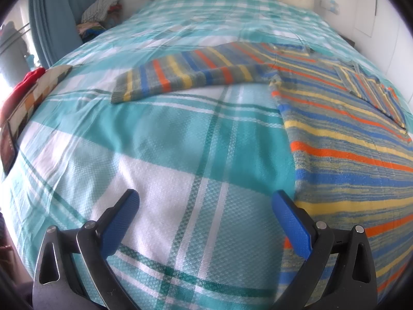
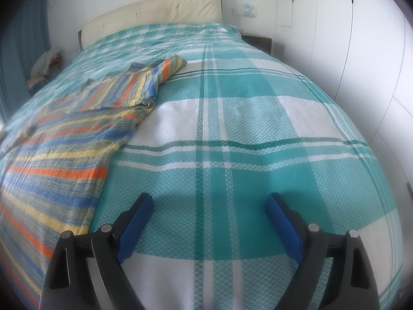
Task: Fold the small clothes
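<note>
A striped shirt [image 1: 343, 139] in blue, orange, yellow and grey lies flat on the teal plaid bedspread [image 1: 160, 139]. One sleeve [image 1: 191, 75] stretches out to the left in the left wrist view. My left gripper [image 1: 206, 200] hovers open over bare bedspread, its right finger close to the shirt's left edge. In the right wrist view the same shirt [image 2: 59, 155] fills the left side, with its other sleeve [image 2: 165, 72] folded in over the body. My right gripper [image 2: 209, 201] is open above the bedspread [image 2: 258, 118], just right of the shirt's hem, holding nothing.
A stack of clothes, red and checked [image 1: 28, 98], lies at the bed's left edge. More laundry is piled [image 1: 100, 13] beside blue curtains. A cream headboard [image 2: 160, 10] backs the bed, a dark nightstand [image 2: 258, 41] and white wardrobe doors [image 2: 348, 51] stand to the right.
</note>
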{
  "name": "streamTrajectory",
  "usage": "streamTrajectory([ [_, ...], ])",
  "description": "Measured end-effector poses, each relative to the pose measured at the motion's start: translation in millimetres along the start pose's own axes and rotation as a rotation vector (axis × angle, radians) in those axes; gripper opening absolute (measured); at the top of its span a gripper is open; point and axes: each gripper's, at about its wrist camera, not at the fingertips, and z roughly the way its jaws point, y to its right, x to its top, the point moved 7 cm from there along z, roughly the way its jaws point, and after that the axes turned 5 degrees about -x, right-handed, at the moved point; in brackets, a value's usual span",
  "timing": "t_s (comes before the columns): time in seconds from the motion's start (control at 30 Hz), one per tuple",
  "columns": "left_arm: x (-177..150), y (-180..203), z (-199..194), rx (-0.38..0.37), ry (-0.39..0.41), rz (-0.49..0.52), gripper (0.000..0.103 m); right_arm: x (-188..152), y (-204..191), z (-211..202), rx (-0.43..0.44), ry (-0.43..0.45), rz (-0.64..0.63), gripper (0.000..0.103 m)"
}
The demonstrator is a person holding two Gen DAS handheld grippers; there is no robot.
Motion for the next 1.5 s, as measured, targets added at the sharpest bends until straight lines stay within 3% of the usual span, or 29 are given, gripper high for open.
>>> streamTrajectory([
  [1.5, -2.0, -3.4, -0.3, 0.018, -0.001, -0.005, 0.102, -0.2, -0.9, 0.2, 0.0, -0.002, 0.001, 0.089],
])
